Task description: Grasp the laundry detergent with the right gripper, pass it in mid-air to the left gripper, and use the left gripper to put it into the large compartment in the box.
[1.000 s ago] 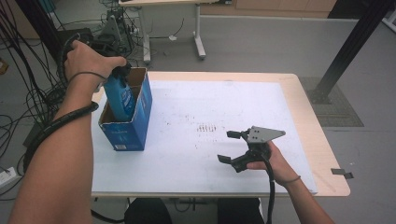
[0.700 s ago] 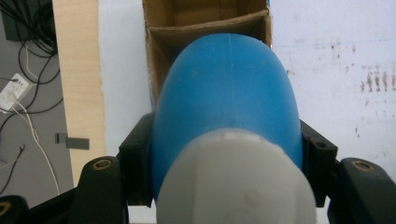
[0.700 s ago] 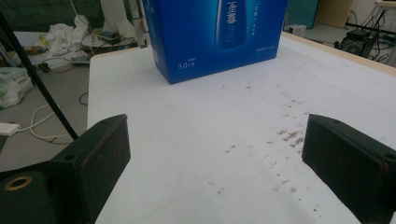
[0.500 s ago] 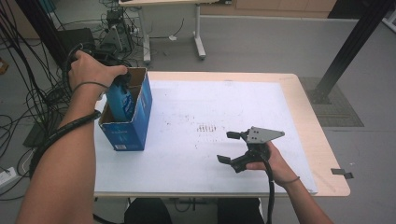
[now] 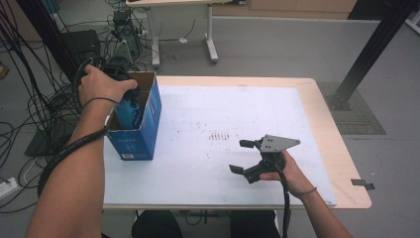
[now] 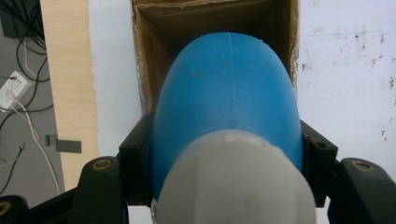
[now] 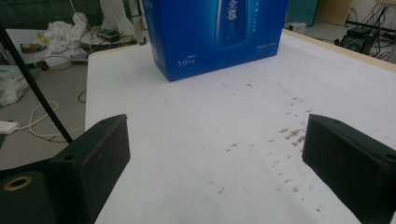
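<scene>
Left gripper [image 6: 224,149] clamps blue bottle [image 6: 226,93] inside box [image 5: 143,119].

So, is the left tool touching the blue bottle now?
Touching. In the left gripper view, both jaws of the left tool press against the sides of the blue bottle, with no gap, above the open box.

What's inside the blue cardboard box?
A blue plastic bottle with a white cap, clamped by the left gripper, is partly inside the open blue cardboard box. The bottle hides the bottom of the box.
</scene>
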Tool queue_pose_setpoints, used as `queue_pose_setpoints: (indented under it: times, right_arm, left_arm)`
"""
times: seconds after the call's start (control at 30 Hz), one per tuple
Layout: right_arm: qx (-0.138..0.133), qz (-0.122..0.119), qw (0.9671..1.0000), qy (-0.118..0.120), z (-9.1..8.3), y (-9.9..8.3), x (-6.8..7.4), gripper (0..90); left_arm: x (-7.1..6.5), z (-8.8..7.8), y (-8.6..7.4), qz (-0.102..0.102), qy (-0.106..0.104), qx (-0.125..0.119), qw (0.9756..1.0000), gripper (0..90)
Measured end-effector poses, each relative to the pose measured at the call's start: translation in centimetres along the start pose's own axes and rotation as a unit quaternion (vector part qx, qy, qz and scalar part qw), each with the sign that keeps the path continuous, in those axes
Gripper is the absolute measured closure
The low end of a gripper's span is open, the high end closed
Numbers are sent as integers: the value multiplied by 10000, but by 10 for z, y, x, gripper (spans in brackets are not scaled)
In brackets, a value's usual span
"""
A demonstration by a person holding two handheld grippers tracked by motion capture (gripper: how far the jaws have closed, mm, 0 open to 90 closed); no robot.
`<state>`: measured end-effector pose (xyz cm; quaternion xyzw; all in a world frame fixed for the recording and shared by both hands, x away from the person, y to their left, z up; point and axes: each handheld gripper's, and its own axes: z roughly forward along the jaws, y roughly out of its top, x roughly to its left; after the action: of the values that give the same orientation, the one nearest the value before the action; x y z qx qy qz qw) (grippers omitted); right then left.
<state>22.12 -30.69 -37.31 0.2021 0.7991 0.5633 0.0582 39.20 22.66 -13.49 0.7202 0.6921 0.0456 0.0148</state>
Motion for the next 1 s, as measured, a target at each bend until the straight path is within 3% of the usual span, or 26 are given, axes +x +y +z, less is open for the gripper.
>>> queue_pose_setpoints:
  times: [1.0]
  right_arm:
    - [18,-6,10000,-62,-2,0,2,76]
  left_arm:
    - [-6,38,-8,-35,77,4,10000,378]
